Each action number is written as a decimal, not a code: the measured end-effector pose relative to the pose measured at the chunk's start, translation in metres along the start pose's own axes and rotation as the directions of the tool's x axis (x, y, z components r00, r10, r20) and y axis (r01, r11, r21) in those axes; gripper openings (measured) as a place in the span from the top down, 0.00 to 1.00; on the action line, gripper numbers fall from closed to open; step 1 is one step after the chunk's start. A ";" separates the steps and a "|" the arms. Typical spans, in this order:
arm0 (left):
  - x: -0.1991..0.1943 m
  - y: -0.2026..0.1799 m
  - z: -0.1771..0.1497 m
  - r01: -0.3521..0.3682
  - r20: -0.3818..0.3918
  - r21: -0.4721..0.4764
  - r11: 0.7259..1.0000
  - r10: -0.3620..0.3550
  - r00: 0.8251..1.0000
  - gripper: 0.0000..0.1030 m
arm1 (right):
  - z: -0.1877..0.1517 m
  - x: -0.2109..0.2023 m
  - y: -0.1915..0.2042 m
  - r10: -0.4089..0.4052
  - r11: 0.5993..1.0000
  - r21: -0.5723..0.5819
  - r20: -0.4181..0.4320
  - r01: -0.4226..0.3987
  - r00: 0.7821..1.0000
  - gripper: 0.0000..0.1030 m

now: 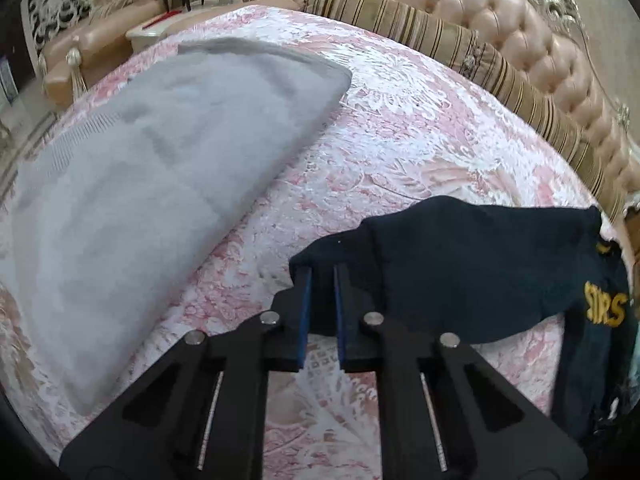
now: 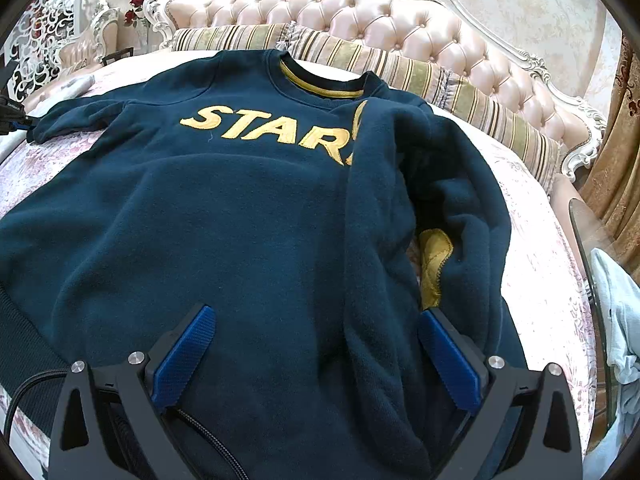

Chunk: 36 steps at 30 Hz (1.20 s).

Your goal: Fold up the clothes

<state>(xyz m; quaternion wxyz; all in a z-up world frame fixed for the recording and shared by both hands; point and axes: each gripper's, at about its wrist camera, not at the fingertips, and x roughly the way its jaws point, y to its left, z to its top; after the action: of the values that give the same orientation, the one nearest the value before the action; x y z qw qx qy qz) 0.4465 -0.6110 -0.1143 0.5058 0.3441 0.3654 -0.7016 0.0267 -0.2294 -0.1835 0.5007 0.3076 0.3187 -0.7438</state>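
The navy sweatshirt [image 2: 248, 216] lies face up across the bed [image 1: 400, 152], collar toward the headboard edge, its "STAR" lettering partly covered by one sleeve already folded inward. The left gripper [image 1: 322, 276] has its fingers pinched on the cuff of the other sleeve [image 1: 460, 264], which is stretched toward the side edge of the bed. The right gripper [image 2: 316, 344] hovers over the hem with its fingers spread wide, holding nothing. To do this step well, carry the sleeve level across the chest, lay it flat, then release. A folded grey garment [image 1: 140, 184] lies beside it. No containers are visible.
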 end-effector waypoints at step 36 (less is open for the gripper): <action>-0.025 -0.311 -0.095 0.272 -0.059 0.562 0.781 -0.291 0.955 0.50 | 0.068 0.023 -0.155 -0.166 0.977 0.137 0.004 0.164 0.986 0.88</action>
<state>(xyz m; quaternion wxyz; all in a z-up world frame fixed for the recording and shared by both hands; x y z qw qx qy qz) 0.1644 -0.4485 -0.0892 0.2768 0.4085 0.1812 -0.8507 -0.1356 -0.2492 -0.1347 0.4175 0.3076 0.2877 -0.8051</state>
